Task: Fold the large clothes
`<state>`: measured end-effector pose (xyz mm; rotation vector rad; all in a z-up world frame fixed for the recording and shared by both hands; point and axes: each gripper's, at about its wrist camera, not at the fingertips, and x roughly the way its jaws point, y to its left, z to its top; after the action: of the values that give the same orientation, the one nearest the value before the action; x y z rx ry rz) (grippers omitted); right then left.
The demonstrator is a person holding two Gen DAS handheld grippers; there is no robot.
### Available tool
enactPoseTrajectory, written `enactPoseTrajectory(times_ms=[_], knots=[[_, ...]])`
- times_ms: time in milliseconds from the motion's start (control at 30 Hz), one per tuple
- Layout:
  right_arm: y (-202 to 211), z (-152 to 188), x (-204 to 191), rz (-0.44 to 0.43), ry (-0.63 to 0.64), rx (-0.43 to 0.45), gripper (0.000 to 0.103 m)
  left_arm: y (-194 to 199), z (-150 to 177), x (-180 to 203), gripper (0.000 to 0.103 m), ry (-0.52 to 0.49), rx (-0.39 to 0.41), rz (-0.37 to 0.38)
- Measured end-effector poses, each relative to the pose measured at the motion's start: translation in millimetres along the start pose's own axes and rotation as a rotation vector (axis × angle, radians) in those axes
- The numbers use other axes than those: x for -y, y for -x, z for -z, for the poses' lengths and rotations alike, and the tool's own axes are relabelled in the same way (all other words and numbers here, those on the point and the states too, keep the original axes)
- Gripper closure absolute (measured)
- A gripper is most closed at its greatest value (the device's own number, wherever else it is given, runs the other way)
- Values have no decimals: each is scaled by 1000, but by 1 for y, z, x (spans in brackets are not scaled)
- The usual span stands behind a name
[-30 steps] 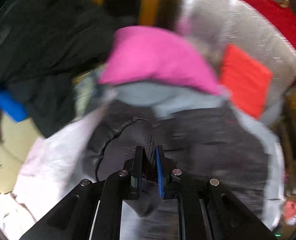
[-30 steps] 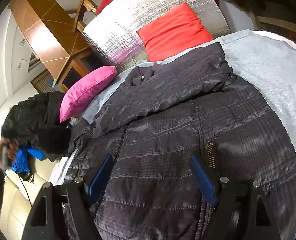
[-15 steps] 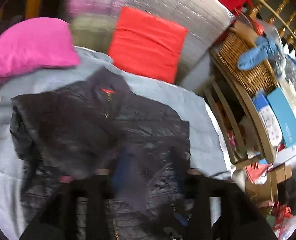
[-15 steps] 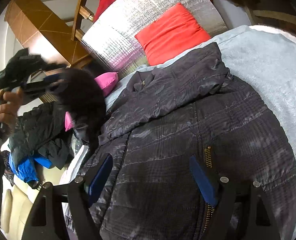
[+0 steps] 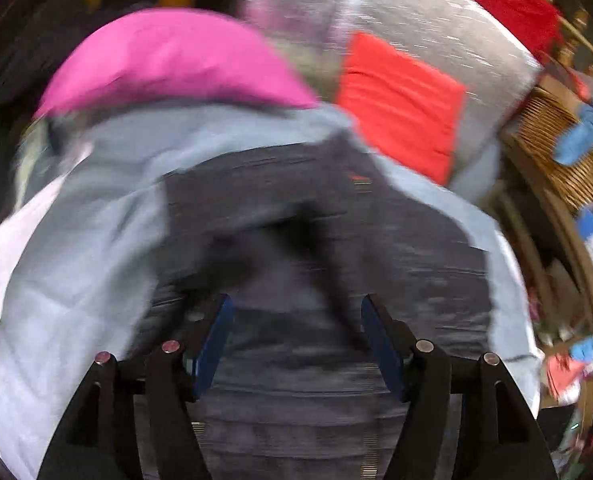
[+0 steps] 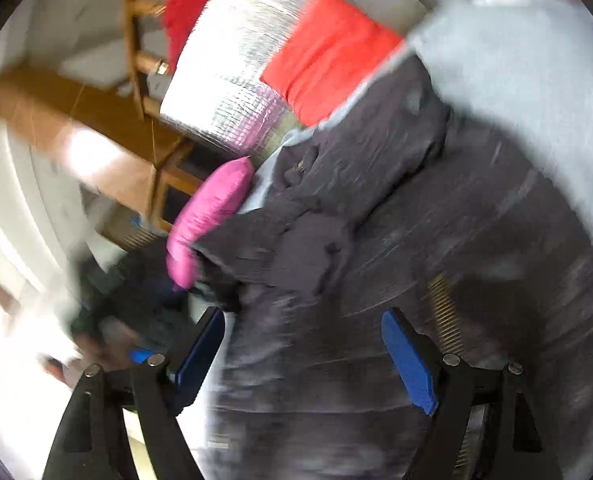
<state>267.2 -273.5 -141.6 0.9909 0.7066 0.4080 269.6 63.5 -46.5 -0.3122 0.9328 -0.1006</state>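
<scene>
A dark quilted jacket (image 5: 320, 248) lies spread on a light grey-blue blanket (image 5: 80, 264) on a bed. Both views are motion-blurred. My left gripper (image 5: 296, 320) is open and empty above the jacket's lower part. One sleeve lies folded across the jacket's chest (image 6: 336, 216). My right gripper (image 6: 302, 340) is open and empty over the jacket (image 6: 456, 248) near its zipper (image 6: 446, 312).
A pink pillow (image 5: 176, 60) and a red cushion (image 5: 400, 100) lie at the bed's head against a silver quilted panel (image 5: 396, 12). A wicker basket (image 5: 556, 148) stands at the right. Wooden furniture (image 6: 96, 128) and a dark clothes pile (image 6: 136, 296) are to the left.
My left gripper, shut on a sleeve a second ago, has swung it over the jacket, let go and now is open. My right gripper stayed open and shifted left.
</scene>
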Motion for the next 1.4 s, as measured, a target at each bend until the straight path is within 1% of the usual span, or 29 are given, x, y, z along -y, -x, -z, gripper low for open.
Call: enactPoseTrajectory(times_ms=[33, 67, 100, 133, 167, 233, 300, 367, 433, 500, 533, 567, 600, 633, 667, 700, 733, 833, 900, 933, 1000, 1033, 1100, 1133, 1200, 1233, 1267, 1333, 1400], knots=[[-7, -2, 0, -52, -57, -24, 18, -4, 3, -20, 36, 46, -7, -14], [-20, -4, 0, -106, -148, -50, 18, -6, 5, -32, 36, 79, -10, -16], [-34, -5, -3, -140, -219, -70, 18, -7, 9, -46, 36, 117, -7, -14], [-52, -4, -8, -183, -267, -98, 18, -7, 13, -58, 36, 148, -2, -12], [-68, -2, -12, -207, -304, -126, 18, -7, 16, -66, 36, 168, 1, -9], [-99, 4, -21, -203, -364, -154, 18, -7, 23, -84, 36, 212, 7, 5], [-125, 9, -22, -196, -419, -142, 18, -8, 28, -97, 36, 253, 12, 20], [-145, 12, -10, -166, -535, -100, 19, -9, 30, -108, 36, 293, 17, 35], [-159, 16, 9, -117, -665, -53, 19, -10, 31, -117, 36, 330, 26, 49], [-163, 14, 16, -93, -712, 4, 21, -13, 30, -125, 36, 351, 32, 64], [-163, 12, 16, -85, -714, 22, 26, -14, 30, -127, 36, 362, 35, 72], [-161, 9, 13, -66, -691, 40, 36, -15, 30, -130, 36, 372, 36, 77], [-158, 5, 8, -23, -651, 58, 45, -17, 30, -133, 36, 391, 34, 88], [-155, 1, 2, 43, -603, 65, 74, -18, 31, -137, 36, 411, 33, 99], [-152, -3, -5, 99, -552, 69, 81, -18, 32, -141, 36, 426, 32, 107], [-149, -9, -15, 156, -474, 82, 82, -20, 34, -144, 36, 445, 29, 116], [-146, -18, -29, 226, -368, 103, 86, -21, 36, -147, 36, 458, 25, 122], [-138, -36, -64, 341, -145, 130, 88, -24, 38, -150, 36, 459, 18, 125], [-130, -52, -95, 422, 25, 168, 88, -24, 38, -151, 36, 457, 22, 127], [-127, -60, -110, 452, 108, 188, 89, -25, 37, -152, 36, 456, 22, 125], [-119, -77, -135, 487, 246, 217, 89, -27, 36, -152, 36, 451, 16, 127], [-116, -85, -154, 510, 356, 238, 89, -29, 34, -151, 36, 442, 18, 126], [-110, -95, -175, 561, 511, 279, 89, -33, 30, -146, 36, 422, 16, 108], [-112, -101, -180, 590, 592, 282, 89, -36, 28, -144, 36, 411, 11, 100], [-115, -108, -169, 637, 632, 259, 89, -44, 21, -134, 36, 380, 1, 73], [-121, -114, -153, 677, 630, 239, 89, -49, 16, -127, 36, 358, -3, 61], [-125, -119, -140, 697, 615, 216, 89, -53, 13, -121, 36, 341, -9, 55], [-131, -126, -105, 716, 550, 154, 89, -63, 7, -110, 36, 302, -18, 36], [-134, -130, -75, 699, 468, 112, 89, -75, 0, -97, 36, 257, -27, 7]])
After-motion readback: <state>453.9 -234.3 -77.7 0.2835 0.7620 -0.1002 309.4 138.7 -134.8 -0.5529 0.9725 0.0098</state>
